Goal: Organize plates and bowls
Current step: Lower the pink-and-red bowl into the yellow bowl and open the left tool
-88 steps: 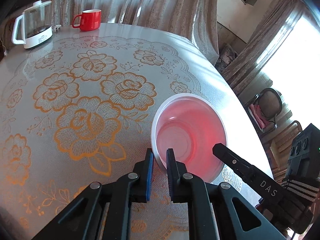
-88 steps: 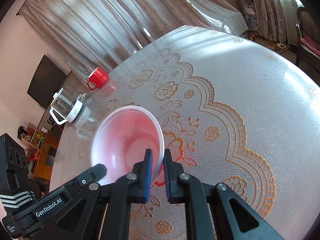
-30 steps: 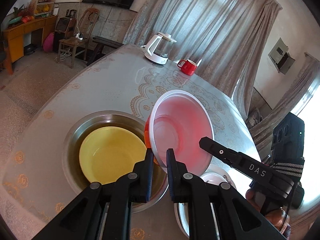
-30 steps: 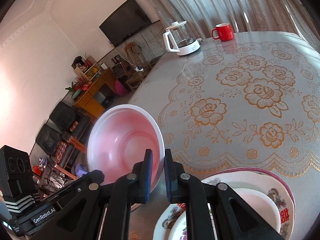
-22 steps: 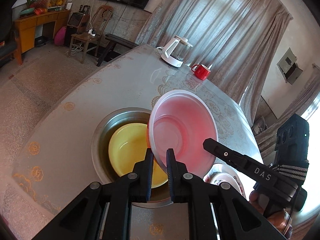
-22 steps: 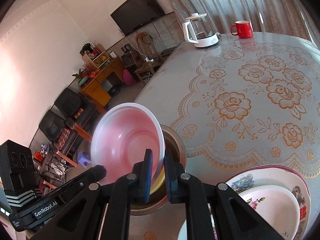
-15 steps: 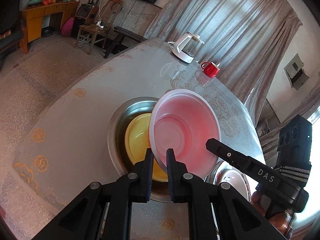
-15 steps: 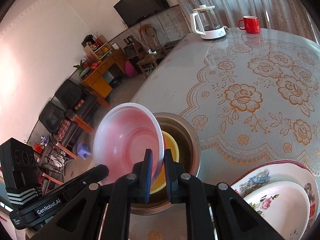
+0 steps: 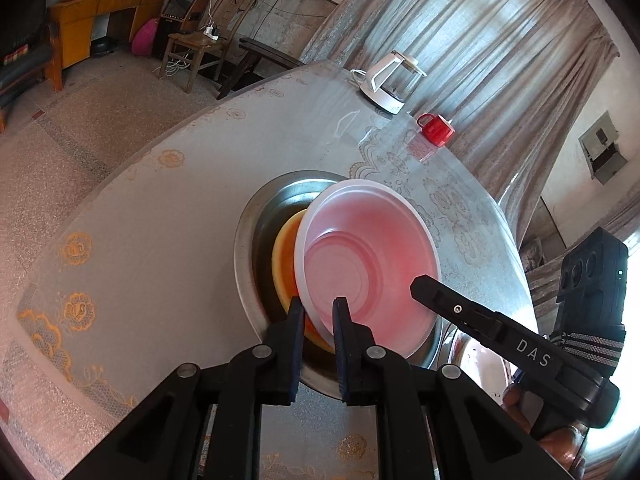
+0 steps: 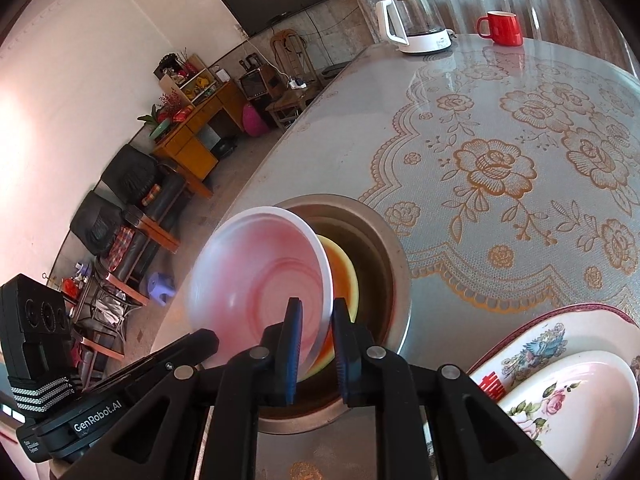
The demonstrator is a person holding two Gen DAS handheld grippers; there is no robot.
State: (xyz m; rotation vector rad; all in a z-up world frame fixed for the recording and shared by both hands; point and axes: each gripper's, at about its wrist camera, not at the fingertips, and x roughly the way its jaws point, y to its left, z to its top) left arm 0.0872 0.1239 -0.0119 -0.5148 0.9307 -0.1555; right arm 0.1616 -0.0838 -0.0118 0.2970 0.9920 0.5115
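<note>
A pink bowl with a white rim [image 9: 368, 264] is held by both grippers on opposite rim edges. My left gripper [image 9: 318, 320] is shut on its near rim. My right gripper [image 10: 316, 320] is shut on the other side of the pink bowl [image 10: 260, 276]. The bowl hangs tilted over a steel basin [image 9: 256, 216] that holds a yellow bowl [image 9: 282, 264]. The steel basin [image 10: 396, 256] and yellow bowl [image 10: 344, 276] also show in the right wrist view. Stacked flowered plates [image 10: 560, 384] lie to the basin's right.
A white-and-glass kettle [image 9: 390, 84] and a red mug [image 9: 436, 130] stand at the table's far side. The round table [image 10: 520, 140] has a lace flowered cloth. The basin sits near the table edge [image 9: 100, 184], with floor and furniture beyond.
Both grippers have carried the pink bowl from the table's middle to over the steel basin. It now covers most of the yellow bowl and sits lower.
</note>
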